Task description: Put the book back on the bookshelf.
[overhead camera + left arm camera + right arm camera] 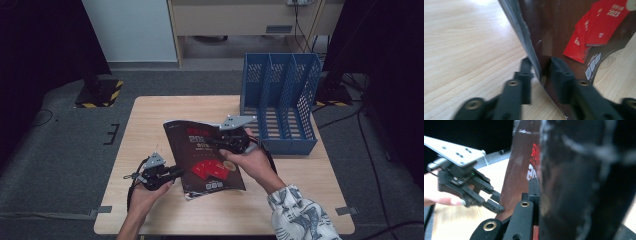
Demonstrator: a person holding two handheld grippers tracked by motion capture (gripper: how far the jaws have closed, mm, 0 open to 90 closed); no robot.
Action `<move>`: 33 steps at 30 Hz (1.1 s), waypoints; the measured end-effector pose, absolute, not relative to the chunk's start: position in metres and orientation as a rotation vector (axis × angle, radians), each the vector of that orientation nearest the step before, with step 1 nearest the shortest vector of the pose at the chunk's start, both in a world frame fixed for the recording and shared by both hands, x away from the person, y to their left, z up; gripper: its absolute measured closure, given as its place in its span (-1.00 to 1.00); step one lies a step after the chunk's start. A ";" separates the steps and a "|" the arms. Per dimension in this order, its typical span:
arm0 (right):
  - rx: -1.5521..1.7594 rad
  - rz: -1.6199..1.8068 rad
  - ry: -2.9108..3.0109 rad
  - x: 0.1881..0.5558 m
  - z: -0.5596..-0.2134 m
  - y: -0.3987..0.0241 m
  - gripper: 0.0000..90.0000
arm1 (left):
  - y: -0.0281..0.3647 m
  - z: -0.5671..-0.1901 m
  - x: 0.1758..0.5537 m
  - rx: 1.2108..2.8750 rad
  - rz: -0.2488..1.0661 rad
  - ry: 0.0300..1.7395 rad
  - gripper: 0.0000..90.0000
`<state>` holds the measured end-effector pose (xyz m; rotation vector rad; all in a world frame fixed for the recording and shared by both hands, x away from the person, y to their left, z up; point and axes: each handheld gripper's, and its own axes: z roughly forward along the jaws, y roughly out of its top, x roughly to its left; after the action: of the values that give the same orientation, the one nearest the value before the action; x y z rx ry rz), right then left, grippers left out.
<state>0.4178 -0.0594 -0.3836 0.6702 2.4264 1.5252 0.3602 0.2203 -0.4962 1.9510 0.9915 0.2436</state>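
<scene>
A dark brown book (200, 152) with red booklets printed on its cover is held tilted above the wooden table (150, 120). My right gripper (227, 142) is shut on the book's far right edge; in the right gripper view the cover (521, 167) runs up between its jaws. My left gripper (179, 173) is at the book's near left edge. In the left gripper view its jaws stand on either side of the book's edge (534, 62) with a small gap, so it is open. The right gripper view also has the left gripper (497, 201) at the cover's edge.
A blue three-slot file rack (280, 95) stands at the table's back right corner, just beyond the right hand. Bare tabletop lies to the left of the book and along the front edge. Dark stands and cables sit on the grey floor around the table.
</scene>
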 end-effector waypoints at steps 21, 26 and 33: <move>0.639 1.639 2.393 0.418 -0.384 -0.062 0.93 | 0.215 -0.505 0.364 2.047 0.165 0.983 0.83; 0.639 1.647 2.372 0.417 -0.382 -0.064 0.92 | 0.218 -0.500 0.363 2.036 0.232 0.989 0.88; 0.626 1.679 2.360 0.415 -0.380 -0.067 0.87 | 0.219 -0.496 0.362 2.038 0.294 0.980 0.89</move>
<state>0.4153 -0.0665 -0.3803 0.6261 2.3601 1.6789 0.3616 0.2190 -0.4958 2.0381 0.9799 0.2938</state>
